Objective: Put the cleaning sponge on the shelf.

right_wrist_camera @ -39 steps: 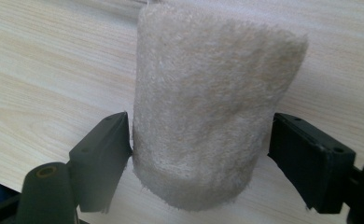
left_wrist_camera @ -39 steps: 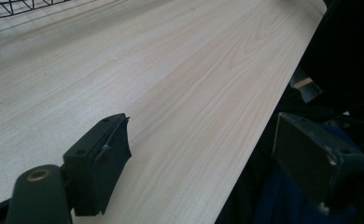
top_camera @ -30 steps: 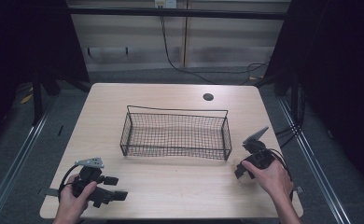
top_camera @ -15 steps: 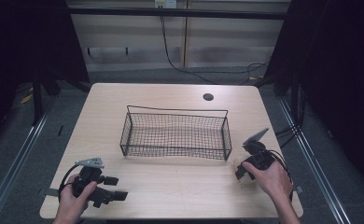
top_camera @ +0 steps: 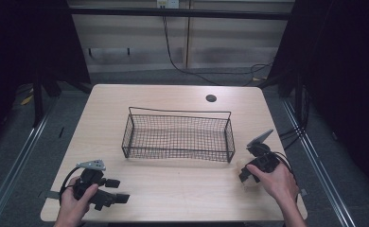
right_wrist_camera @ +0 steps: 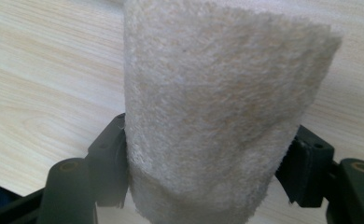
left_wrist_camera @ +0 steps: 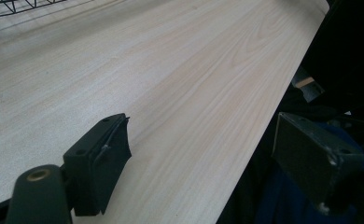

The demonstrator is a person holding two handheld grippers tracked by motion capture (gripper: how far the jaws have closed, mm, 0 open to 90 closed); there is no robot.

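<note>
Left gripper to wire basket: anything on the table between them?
Nothing: in the high view only bare table lies between the left gripper and the wire basket. The left gripper view shows the same plain wood.

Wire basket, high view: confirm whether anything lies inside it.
No. The wire basket shows only bare mesh with the table visible through it.

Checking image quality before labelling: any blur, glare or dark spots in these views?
High view: evenly lit table, surroundings very dark, mild softness. Left gripper view: left tongs blurred up close, wood grain sharp. Right gripper view: the beige fuzzy roll is near and slightly soft; right tongs dim. No glare anywhere.
</note>
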